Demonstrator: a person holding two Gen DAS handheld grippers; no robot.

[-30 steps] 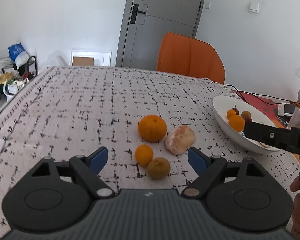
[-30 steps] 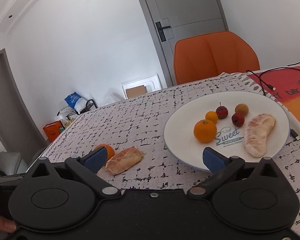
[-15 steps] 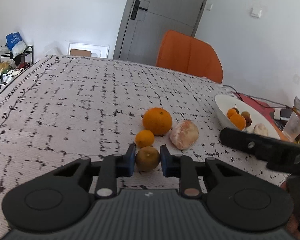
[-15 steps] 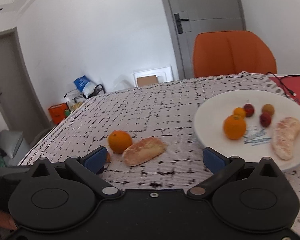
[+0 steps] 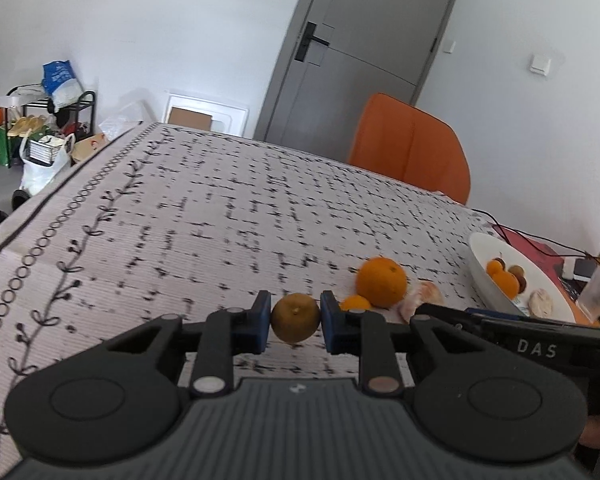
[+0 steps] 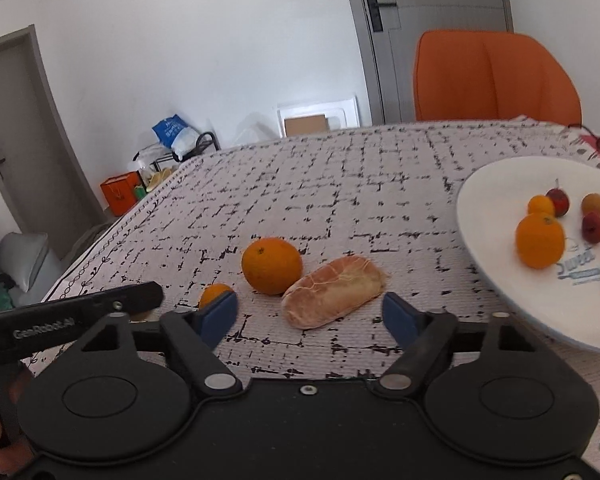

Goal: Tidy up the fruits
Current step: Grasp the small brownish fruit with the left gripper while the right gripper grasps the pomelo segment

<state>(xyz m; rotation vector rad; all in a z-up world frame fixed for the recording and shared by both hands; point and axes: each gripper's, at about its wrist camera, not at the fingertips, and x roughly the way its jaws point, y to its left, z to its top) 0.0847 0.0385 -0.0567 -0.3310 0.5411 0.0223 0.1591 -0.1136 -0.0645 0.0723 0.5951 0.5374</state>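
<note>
Clenching the brownish fruit [image 5: 295,318], the left claw [image 5: 294,322] should lift straight up; the right claw [image 6: 310,314], closing with nothing gripped, should centre on the peeled segment [image 6: 334,291] ahead.

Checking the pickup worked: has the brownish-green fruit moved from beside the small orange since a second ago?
Yes. The brownish-green fruit, gripped in the left gripper, now sits left of the small orange, apparently lifted.

A bright white-walled room around a cloth-covered table

Ahead of the claw, past the table's [image 5: 228,216] far edge, stand an orange chair [image 5: 410,146] and a grey door [image 5: 360,52]; far to the left, a cluttered black rack [image 5: 48,120] sits on the pale floor.
</note>
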